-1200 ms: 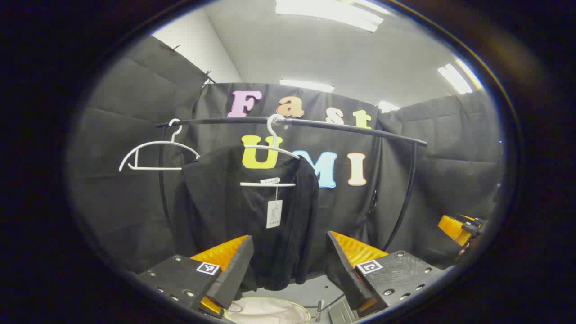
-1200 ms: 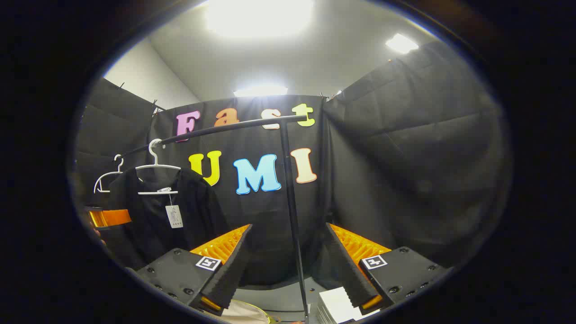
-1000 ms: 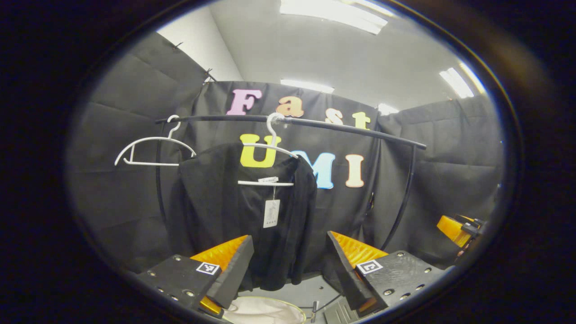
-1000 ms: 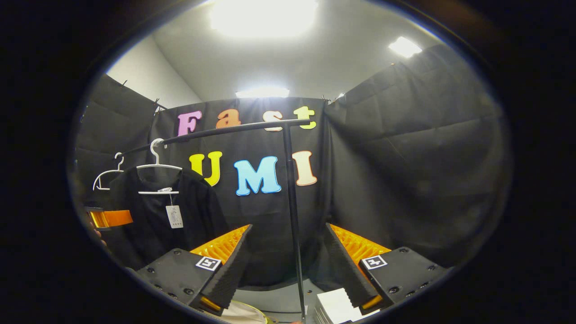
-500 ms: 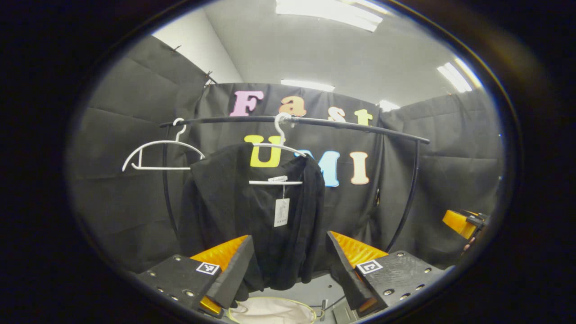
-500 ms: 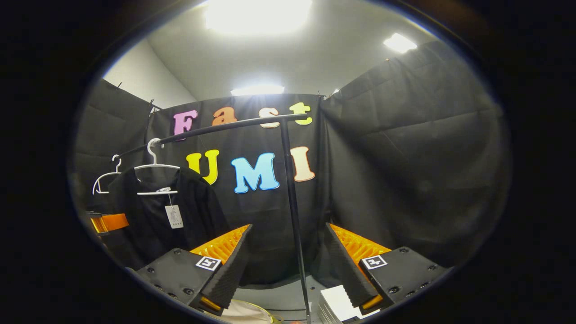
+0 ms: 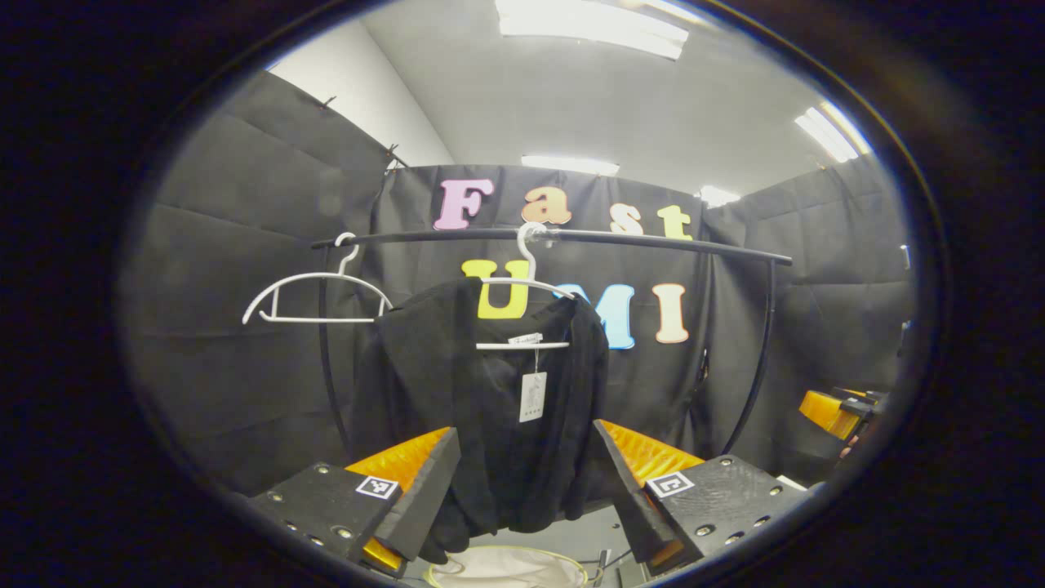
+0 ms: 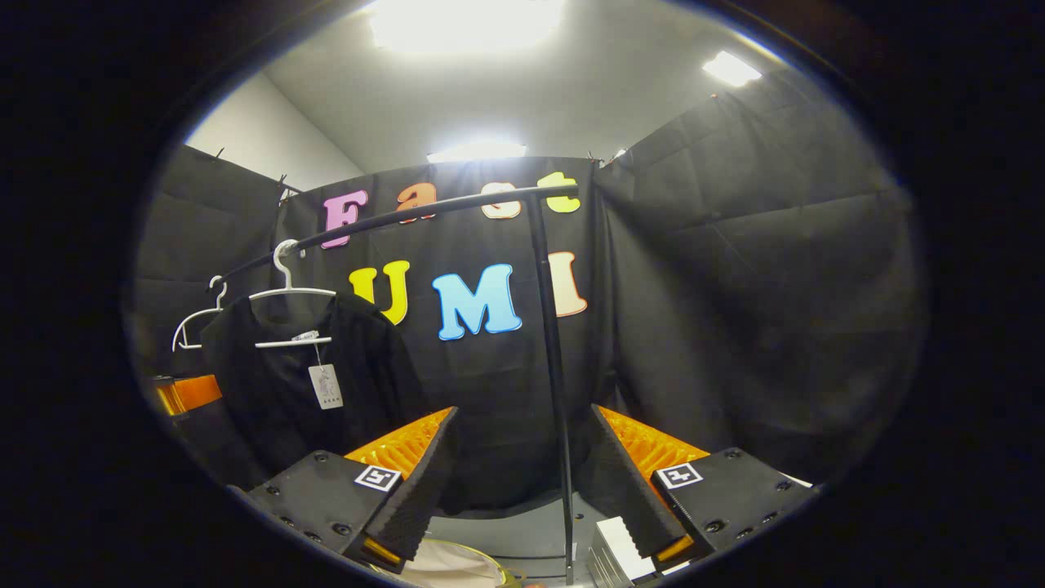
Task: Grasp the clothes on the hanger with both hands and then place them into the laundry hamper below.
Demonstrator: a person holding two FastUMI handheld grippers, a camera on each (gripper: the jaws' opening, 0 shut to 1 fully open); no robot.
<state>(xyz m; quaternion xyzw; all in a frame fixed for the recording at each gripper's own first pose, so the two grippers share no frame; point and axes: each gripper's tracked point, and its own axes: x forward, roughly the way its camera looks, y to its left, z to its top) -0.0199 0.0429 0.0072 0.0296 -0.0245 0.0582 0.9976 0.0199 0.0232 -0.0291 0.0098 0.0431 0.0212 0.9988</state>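
A black garment (image 7: 482, 408) with a white tag hangs on a white hanger (image 7: 524, 314) from a black rail (image 7: 571, 236). My left gripper (image 7: 522, 482) stands open in front of it, a short way off, with nothing between its fingers. The hamper's pale rim and liner (image 7: 510, 567) show just below the garment. In the right gripper view the same garment (image 8: 310, 392) hangs at the left, and my right gripper (image 8: 522, 482) is open facing the rail's upright post (image 8: 555, 367). The other gripper's edge (image 8: 184, 394) shows beside the garment.
An empty white hanger (image 7: 314, 290) hangs at the rail's left end. A white stacked object (image 8: 616, 551) lies on the grey floor near the post. Black cloth walls close in on all sides. The right gripper (image 7: 837, 412) shows at the far right of the left gripper view.
Both views have shifted slightly: the garment and rail sit a bit further right in each. The post looms a little larger in the right gripper view. Both grippers remain open.
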